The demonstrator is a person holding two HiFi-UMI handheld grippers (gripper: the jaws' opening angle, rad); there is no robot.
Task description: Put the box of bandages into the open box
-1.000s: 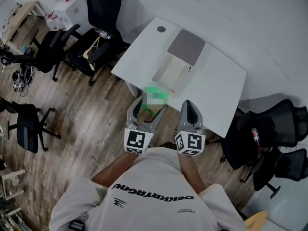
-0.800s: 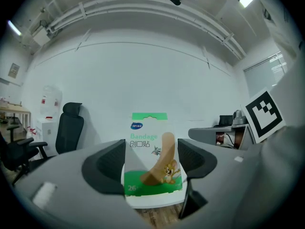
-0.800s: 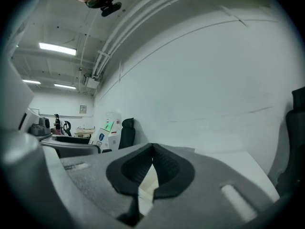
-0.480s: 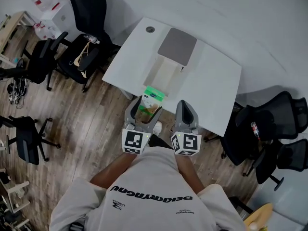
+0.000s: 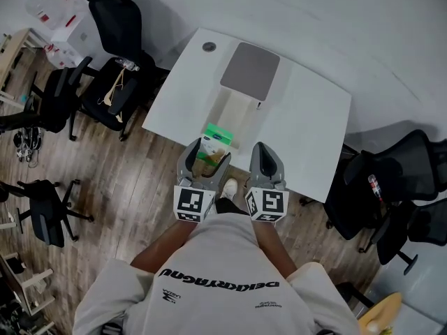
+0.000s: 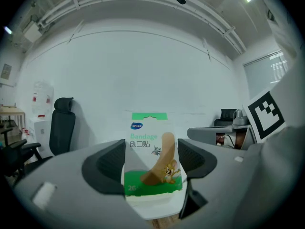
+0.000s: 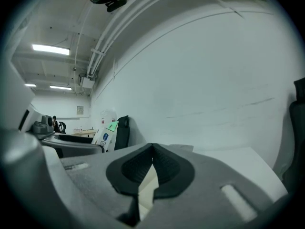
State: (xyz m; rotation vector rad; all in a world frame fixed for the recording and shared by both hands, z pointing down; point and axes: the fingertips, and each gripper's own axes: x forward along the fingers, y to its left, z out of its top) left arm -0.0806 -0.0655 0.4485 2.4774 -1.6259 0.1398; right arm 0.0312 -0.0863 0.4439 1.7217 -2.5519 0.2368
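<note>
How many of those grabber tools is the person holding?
2. The left hand-held gripper holds the bandage box; the right hand-held gripper, beside it, is shut and empty.

Matt white table (image 5: 314,117), wood-plank floor (image 5: 133,180)
The box of bandages (image 6: 151,156) was slightly glossy printed cardboard; the open box (image 5: 237,114) looked like plain pale cardboard, its lid (image 5: 250,70) matt grey.

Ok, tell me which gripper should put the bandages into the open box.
Left. The left gripper clamps the box of bandages in front of the open box; the right gripper is shut, empty.
</note>
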